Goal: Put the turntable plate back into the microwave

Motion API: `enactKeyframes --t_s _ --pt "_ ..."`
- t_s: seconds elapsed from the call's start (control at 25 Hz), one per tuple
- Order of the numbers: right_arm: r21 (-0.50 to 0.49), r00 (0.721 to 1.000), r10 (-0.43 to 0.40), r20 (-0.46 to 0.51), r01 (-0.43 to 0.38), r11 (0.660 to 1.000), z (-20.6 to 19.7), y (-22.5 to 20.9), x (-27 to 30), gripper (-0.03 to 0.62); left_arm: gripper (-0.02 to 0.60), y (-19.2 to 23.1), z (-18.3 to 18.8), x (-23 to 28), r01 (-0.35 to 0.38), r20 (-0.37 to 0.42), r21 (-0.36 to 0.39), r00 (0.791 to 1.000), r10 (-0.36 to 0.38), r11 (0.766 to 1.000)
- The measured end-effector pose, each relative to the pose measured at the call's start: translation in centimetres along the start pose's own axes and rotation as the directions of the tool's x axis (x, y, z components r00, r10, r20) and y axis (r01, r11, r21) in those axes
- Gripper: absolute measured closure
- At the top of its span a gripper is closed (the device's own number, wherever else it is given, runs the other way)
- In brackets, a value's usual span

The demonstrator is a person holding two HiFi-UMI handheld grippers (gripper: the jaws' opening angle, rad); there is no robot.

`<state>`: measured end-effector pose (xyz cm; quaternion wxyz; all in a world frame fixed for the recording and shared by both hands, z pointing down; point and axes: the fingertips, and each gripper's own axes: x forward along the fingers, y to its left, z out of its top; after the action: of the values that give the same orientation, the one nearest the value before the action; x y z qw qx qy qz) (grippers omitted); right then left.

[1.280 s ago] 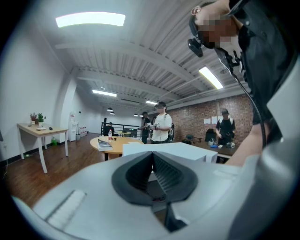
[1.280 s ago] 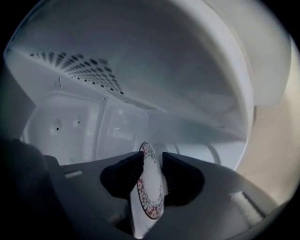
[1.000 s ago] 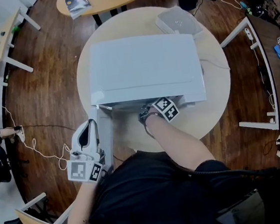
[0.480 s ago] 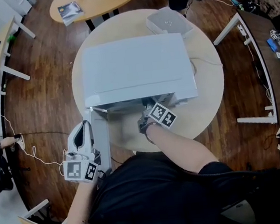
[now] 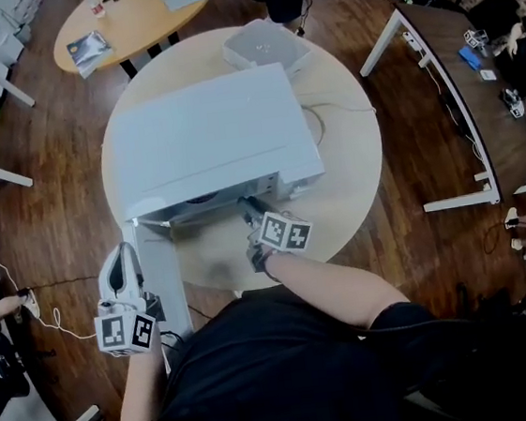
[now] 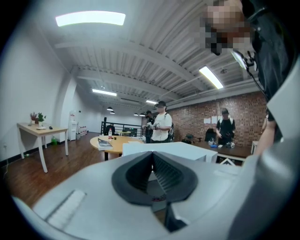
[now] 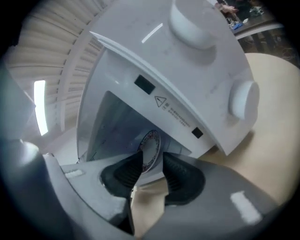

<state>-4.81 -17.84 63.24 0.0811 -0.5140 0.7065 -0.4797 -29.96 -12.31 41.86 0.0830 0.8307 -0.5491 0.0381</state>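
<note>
Apparently turntable plate (image 7: 151,149) sits in microwave (image 5: 203,136), just ahead of right hand-held gripper (image 7: 152,161), jaws half apart, empty. Next: shut door (image 5: 162,273).

The left claw (image 6: 152,157) fills the lower frame, its dark ribbed pads (image 6: 165,174) meeting at the tips with nothing between them. Just past them lies the flat white top of the microwave (image 6: 187,151). Further back a round wooden bench (image 6: 115,140) carries a magazine (image 6: 105,143). At far left a pale bench (image 6: 40,129) holds a potted plant (image 6: 40,117). A person in a white shirt (image 6: 161,125) stands near a brick wall (image 6: 201,122).
</note>
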Motion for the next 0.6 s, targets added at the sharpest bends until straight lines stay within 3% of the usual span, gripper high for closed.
enactKeyframes --t_s 0.16,0.28,0.36,0.44,0.6 --pt "-0.119 0.998 0.067 -0.007 -0.068 0.991 1.2 1.9 -2.4 0.465 0.577 -0.9 -0.3 0.5 -0.009 -0.013 0.021 1.000 0.009 1.000" --pt "-0.283 0.988 0.144 -0.064 -0.156 0.946 0.9 4.2 -3.7 0.465 0.577 -2.1 0.1 0.7 0.021 0.001 0.047 1.000 -0.021 0.999" --pt "-0.429 0.972 0.206 -0.109 -0.233 0.873 0.6 6.6 -4.7 0.465 0.577 -3.2 0.7 0.9 0.047 0.021 0.051 0.999 -0.049 0.998" --pt "-0.562 0.956 0.258 -0.137 -0.290 0.775 0.6 8.9 -6.1 0.467 0.577 -4.8 1.2 1.5 0.081 0.040 0.044 0.996 -0.082 0.996" --pt "-0.755 0.939 0.317 -0.130 -0.301 0.583 1.4 12.6 -8.8 0.467 0.577 -7.8 0.6 2.9 0.159 0.042 0.032 0.986 -0.160 0.987"
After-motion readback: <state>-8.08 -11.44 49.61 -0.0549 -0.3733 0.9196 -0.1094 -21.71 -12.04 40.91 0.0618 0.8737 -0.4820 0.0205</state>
